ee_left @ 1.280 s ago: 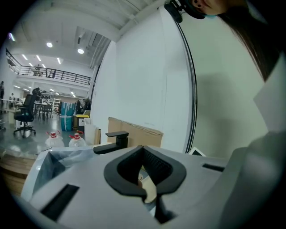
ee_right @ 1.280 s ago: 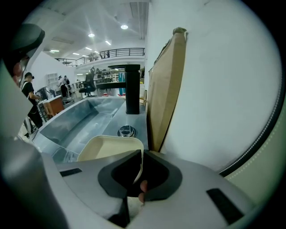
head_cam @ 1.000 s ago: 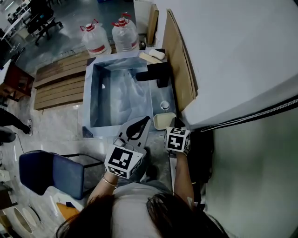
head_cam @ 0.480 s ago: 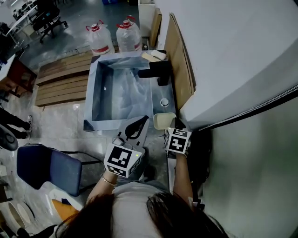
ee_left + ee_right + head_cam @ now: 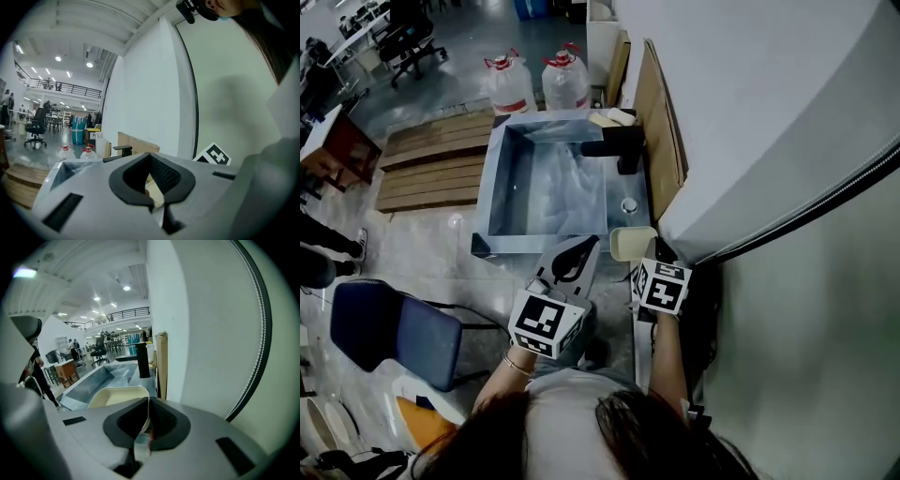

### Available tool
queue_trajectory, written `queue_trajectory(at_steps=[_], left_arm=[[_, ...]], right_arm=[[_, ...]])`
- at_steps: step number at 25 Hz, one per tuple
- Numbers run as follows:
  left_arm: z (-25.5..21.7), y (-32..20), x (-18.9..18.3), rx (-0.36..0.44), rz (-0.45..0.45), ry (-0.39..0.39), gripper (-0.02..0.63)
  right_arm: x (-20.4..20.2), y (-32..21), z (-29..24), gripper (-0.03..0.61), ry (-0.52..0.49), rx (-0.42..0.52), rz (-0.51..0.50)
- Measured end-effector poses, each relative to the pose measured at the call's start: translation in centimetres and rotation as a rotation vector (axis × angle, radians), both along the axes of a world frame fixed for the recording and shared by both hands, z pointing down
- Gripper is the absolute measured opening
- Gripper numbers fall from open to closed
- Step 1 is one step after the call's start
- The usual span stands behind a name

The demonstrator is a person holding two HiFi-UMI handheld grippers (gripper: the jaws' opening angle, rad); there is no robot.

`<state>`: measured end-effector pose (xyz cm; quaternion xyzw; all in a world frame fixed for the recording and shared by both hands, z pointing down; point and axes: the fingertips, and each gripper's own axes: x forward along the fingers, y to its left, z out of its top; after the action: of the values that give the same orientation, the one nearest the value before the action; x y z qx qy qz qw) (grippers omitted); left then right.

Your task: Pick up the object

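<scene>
Presently I find the right claw (image 5: 147,402) closed, its two dark pads pinched onto the near wall of the shallow cream plastic dish (image 5: 630,242). The dish edge runs straight down into the gap between the pads. From the head view, the dish sits at the near right corner of the stainless steel sink (image 5: 494,180), on the flat counter strip beside the basin, just ahead of the right marker cube. I cannot tell whether the dish rests on the steel or is raised off it.

The left claw (image 5: 587,246) is closed with its tips together and has hold of nothing. It points over the sink's near rim, just left of the dish and apart from it. Through its hollow, the left gripper view shows only a cream patch beyond it.

A black square faucet (image 5: 619,146) stands at the far right of the basin. A tan wooden board (image 5: 657,131) leans against the white wall. Two clear water jugs with red caps (image 5: 511,82) stand beyond the sink, with a wooden pallet (image 5: 427,164) to their left.
</scene>
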<state>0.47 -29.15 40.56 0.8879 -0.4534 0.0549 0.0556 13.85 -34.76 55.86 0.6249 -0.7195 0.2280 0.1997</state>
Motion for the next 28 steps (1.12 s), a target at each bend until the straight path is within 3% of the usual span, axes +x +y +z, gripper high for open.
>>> queue_trajectory(at_steps=[28], left_arm=[[-3.5, 8.3, 0.4, 0.09, -0.088, -0.008, 0.008]], right_arm=[[0.3, 8.2, -9.8, 0.031, -0.12, 0.219, -0.08]])
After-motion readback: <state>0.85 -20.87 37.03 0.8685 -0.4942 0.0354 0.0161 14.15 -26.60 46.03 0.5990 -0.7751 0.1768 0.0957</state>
